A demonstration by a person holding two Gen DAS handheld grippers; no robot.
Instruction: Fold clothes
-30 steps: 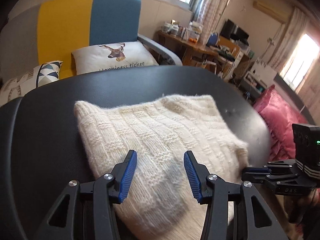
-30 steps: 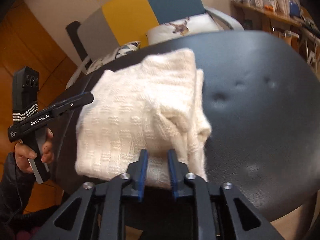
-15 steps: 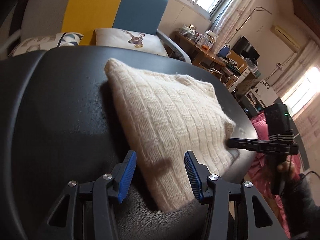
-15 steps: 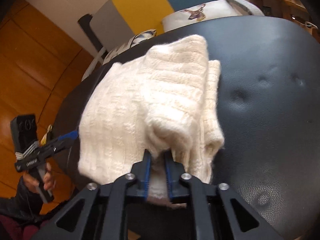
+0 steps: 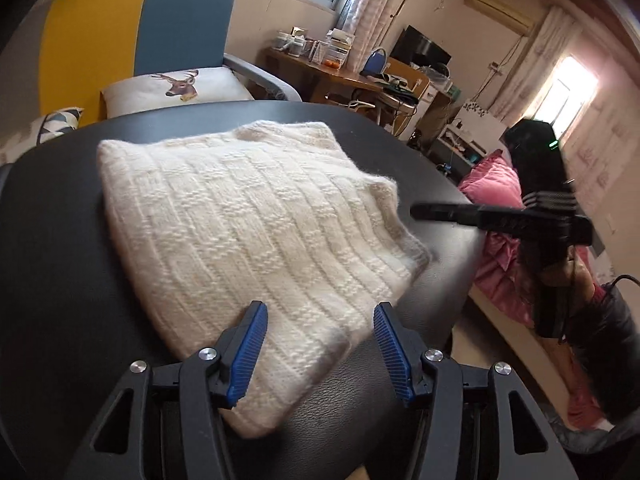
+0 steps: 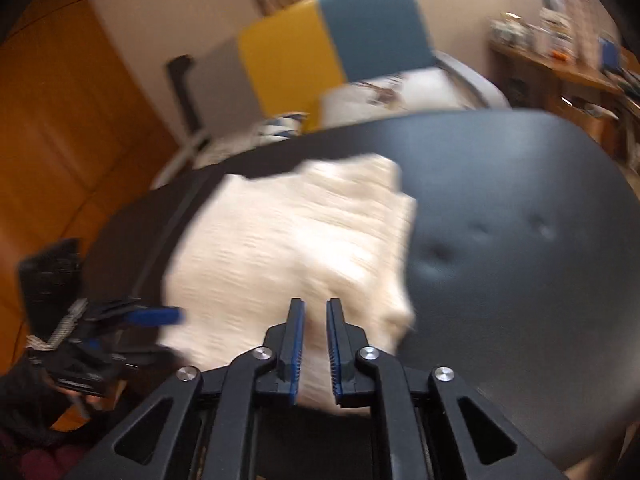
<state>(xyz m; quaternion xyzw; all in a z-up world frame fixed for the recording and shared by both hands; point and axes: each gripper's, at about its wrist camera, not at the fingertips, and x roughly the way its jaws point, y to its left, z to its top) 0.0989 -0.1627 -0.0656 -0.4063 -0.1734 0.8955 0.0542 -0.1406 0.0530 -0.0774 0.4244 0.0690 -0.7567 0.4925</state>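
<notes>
- While a folded cream knitted sweater (image 5: 248, 216) lay flat on a black padded leather surface (image 5: 52, 240), the left gripper (image 5: 318, 354) hovered at its near corner with jaws spread wide and nothing between its blue-padded fingers (image 5: 246, 354).
- From the left wrist view, the sweater sat as a thick, roughly square bundle with a ribbed block pattern, its near corner between the open fingers.
- To the right in that view, the right gripper (image 5: 424, 212) pointed at the sweater's right edge, close to it but apart, held in a hand (image 5: 560, 276).
- From the right wrist view, which was motion-blurred, the right gripper (image 6: 316, 344) had its jaws nearly together with a narrow gap; cream fabric (image 6: 288, 256) showed through the gap, but whether it was pinched could not be told.
- On the left of that view, the left gripper (image 6: 160, 316) appeared beside the sweater's edge.
- Behind the black surface stood a chair (image 5: 136, 36) with yellow and blue back panels and a white deer-print cushion (image 5: 176, 90).
- Further back on the right were a cluttered wooden desk (image 5: 344, 76) and pink bedding (image 5: 496, 184).
</notes>
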